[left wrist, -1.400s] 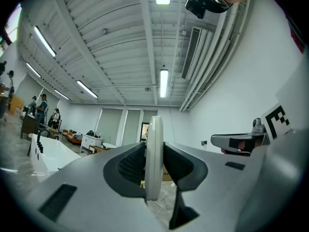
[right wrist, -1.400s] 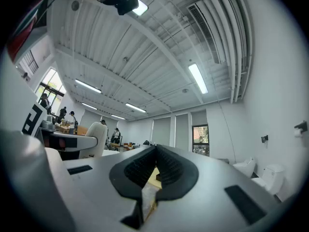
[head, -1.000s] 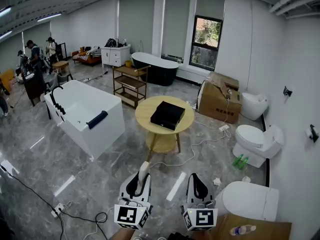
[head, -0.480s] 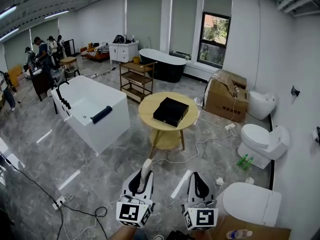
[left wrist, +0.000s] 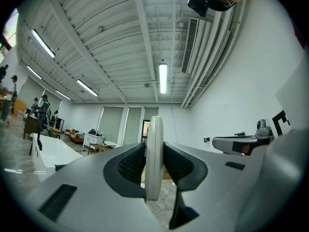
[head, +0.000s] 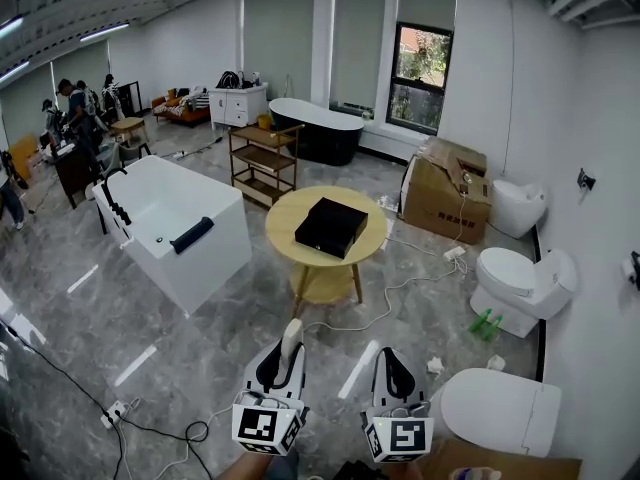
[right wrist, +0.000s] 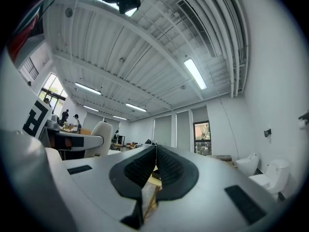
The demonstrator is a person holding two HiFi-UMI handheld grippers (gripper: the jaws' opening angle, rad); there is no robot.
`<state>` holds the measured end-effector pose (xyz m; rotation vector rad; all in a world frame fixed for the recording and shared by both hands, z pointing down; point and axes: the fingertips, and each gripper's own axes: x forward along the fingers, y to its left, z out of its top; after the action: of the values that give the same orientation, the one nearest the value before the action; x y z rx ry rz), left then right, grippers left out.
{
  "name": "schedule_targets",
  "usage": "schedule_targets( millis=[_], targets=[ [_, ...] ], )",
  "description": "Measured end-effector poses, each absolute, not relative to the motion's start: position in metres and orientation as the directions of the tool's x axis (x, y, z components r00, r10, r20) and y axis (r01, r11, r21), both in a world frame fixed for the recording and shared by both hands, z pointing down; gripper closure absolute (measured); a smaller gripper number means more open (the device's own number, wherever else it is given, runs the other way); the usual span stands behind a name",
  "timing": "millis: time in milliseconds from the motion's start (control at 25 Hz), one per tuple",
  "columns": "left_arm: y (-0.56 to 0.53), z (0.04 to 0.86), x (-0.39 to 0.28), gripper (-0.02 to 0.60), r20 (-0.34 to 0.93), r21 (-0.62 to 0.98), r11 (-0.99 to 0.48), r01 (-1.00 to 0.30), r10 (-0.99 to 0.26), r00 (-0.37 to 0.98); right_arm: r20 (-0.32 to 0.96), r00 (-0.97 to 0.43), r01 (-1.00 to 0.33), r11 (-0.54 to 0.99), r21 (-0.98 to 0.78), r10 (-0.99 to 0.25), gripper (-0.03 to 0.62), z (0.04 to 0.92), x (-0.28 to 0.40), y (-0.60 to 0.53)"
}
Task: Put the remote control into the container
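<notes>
Jaws on my left gripper (head: 281,366) are clamped on the white remote control (head: 290,336). It stands edge-on between the pads and pokes out past the tips toward 12 o'clock. Just beside it at 3 o'clock, my right gripper (head: 393,373) has its jaws pressed together with nothing between them. I see the black container (head: 330,226) on the round wooden table (head: 281,240) at 12 o'clock, well apart from both grippers. A white bathtub (head: 170,218) stands at 10 o'clock.
</notes>
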<state>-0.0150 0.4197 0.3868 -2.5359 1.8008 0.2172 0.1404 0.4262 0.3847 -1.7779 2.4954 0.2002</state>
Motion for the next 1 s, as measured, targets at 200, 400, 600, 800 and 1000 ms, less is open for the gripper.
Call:
schedule_targets(
  millis=[200, 400, 600, 800, 1000],
  targets=[
    [0.390, 0.386, -0.008, 0.465, -0.139, 0.062, -0.356, -0.933, -0.928, 0.345, -0.130, -0.300, -0.954, 0.294, 0.065, -0.945, 0.572, 0.387, 0.150, 0.401],
    [0.352, 0.385, -0.013, 0.465, -0.140, 0.056, -0.371, -0.927, -0.922, 0.360, -0.122, -0.287, -0.957, 0.279, 0.081, -0.950, 0.572, 0.387, 0.143, 0.367],
    [0.309, 0.384, -0.029, 0.465, -0.139, 0.065, -0.381, -0.922, -0.919, 0.369, -0.116, -0.282, -0.958, 0.273, 0.087, -0.952, 0.572, 0.386, 0.126, 0.324],
    [0.263, 0.385, -0.059, 0.465, -0.134, 0.079, -0.385, -0.920, -0.918, 0.373, -0.108, -0.281, -0.958, 0.272, 0.088, -0.954, 0.572, 0.384, 0.095, 0.278],
    [0.213, 0.386, -0.089, 0.465, -0.132, 0.089, -0.391, -0.916, -0.916, 0.378, -0.102, -0.268, -0.962, 0.260, 0.090, -0.958, 0.572, 0.383, 0.068, 0.228]
  ],
)
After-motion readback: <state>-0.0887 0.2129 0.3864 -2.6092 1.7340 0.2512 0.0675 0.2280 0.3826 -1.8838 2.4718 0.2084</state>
